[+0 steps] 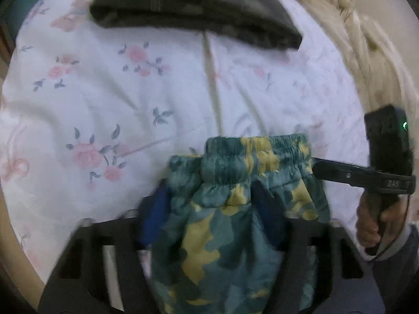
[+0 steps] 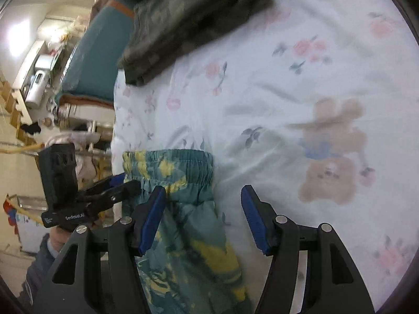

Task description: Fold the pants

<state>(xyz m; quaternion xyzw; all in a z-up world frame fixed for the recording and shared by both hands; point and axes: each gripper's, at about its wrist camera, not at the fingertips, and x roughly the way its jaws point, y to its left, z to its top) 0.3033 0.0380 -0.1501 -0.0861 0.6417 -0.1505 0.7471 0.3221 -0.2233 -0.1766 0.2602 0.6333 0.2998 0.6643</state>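
The teal and yellow patterned pants (image 1: 235,201) hang bunched between the fingers of my left gripper (image 1: 214,209), which is shut on the cloth just below the elastic waistband (image 1: 259,144). In the right wrist view the pants (image 2: 183,222) drape down past the left finger (image 2: 152,217) of my right gripper (image 2: 204,217), whose jaws stand wide apart and hold nothing. The left gripper (image 2: 123,185) shows there pinching the waistband edge. The right gripper's fingers (image 1: 330,170) show at the waistband's right end in the left wrist view.
A white floral bedsheet (image 1: 117,91) covers the bed. A folded dark camouflage garment (image 1: 188,7) lies at the far side, and it also shows in the right wrist view (image 2: 188,26). A cream blanket (image 1: 366,52) is bunched at the right. A teddy bear print (image 2: 332,151) marks the sheet.
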